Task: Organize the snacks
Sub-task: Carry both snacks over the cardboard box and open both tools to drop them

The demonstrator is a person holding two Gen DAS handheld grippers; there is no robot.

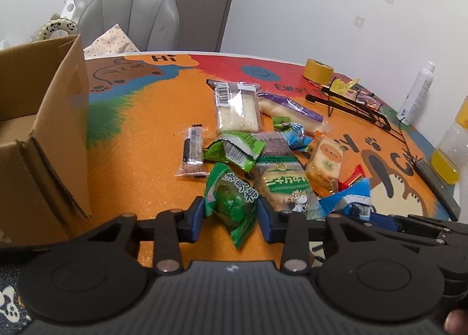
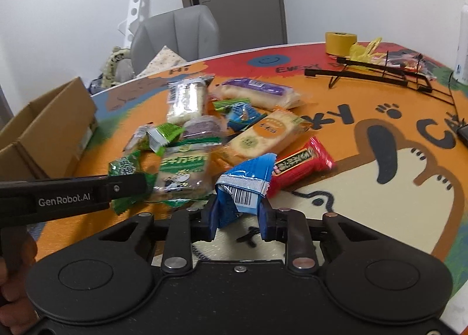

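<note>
Left wrist view: left tool (image 1: 228, 215) pinching a green snack packet (image 1: 231, 203) between both blue pads, packet sitting at the near edge of the snack pile on the orange tabletop (image 1: 140, 165). Just right of it, touching, a cracker pack with a cartoon cow (image 1: 285, 188). Farther back in the pile: a crumpled green wrapper (image 1: 235, 149), a dark bar in clear wrap (image 1: 193, 152), a clear-wrapped white cake (image 1: 237, 109), a purple-wrapped bread roll (image 1: 292, 109) and an orange-label biscuit pack (image 1: 326, 162). Open cardboard box (image 1: 44, 136) on the far left, well apart from the pile. Yellow tape roll (image 1: 317, 71) and a black wire rack (image 1: 356, 104) at the far right, grey chair (image 1: 128, 19) behind the tabletop.

Right wrist view: right tool (image 2: 239, 215) clamped on a blue packet (image 2: 247, 180) with a barcode showing, packet bunched up between the pads at the near side of the pile. Red packet (image 2: 301, 165) touching it on the right. Left tool coming in from the left edge there, its tip on the green packet. Bit of a hand (image 2: 17, 282) visible at the bottom left corner.
</note>
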